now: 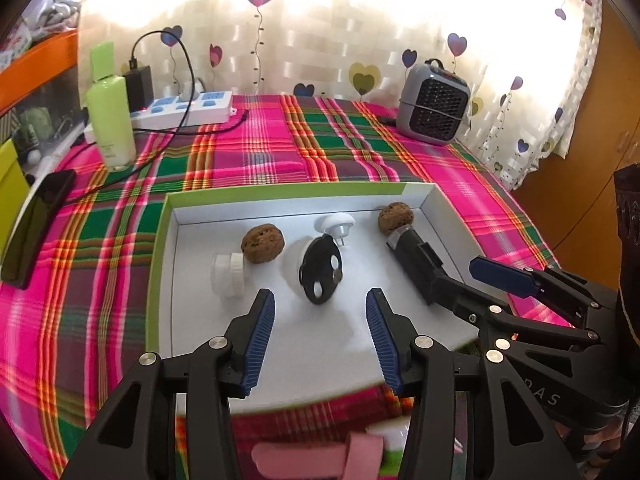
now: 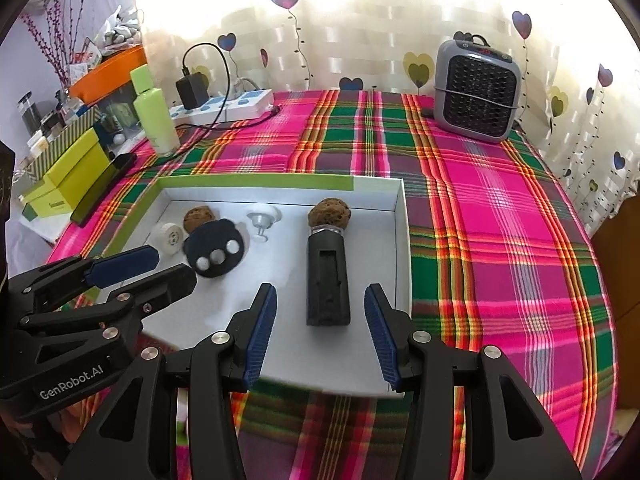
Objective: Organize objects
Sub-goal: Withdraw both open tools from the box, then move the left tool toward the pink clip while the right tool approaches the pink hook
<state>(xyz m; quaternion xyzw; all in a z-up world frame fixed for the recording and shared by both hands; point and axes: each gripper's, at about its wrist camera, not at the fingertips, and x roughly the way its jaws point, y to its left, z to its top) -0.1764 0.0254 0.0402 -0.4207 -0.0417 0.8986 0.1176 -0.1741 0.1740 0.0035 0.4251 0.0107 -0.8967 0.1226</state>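
A white tray with a green rim point(image 1: 280, 192) point(image 2: 256, 182) lies on the plaid cloth. It holds two walnuts point(image 1: 263, 244) point(image 2: 329, 212), a white cap point(image 1: 228, 276), a black disc with metal studs point(image 1: 320, 270) point(image 2: 218, 252), a white plug point(image 1: 335, 224) and a black oblong device point(image 1: 412, 256) point(image 2: 326, 280). My left gripper point(image 1: 320, 296) point(image 2: 174, 263) is open just short of the disc, pads clear of it. My right gripper point(image 2: 320, 290) point(image 1: 456, 270) is open with the device's near end between its fingers, untouched.
A green bottle point(image 1: 112, 120), a power strip with a charger point(image 1: 188, 106) and a dark phone point(image 1: 36, 224) line the left side. A grey heater point(image 1: 434, 102) stands at the back right. Green boxes point(image 2: 68, 184) sit beyond the left edge.
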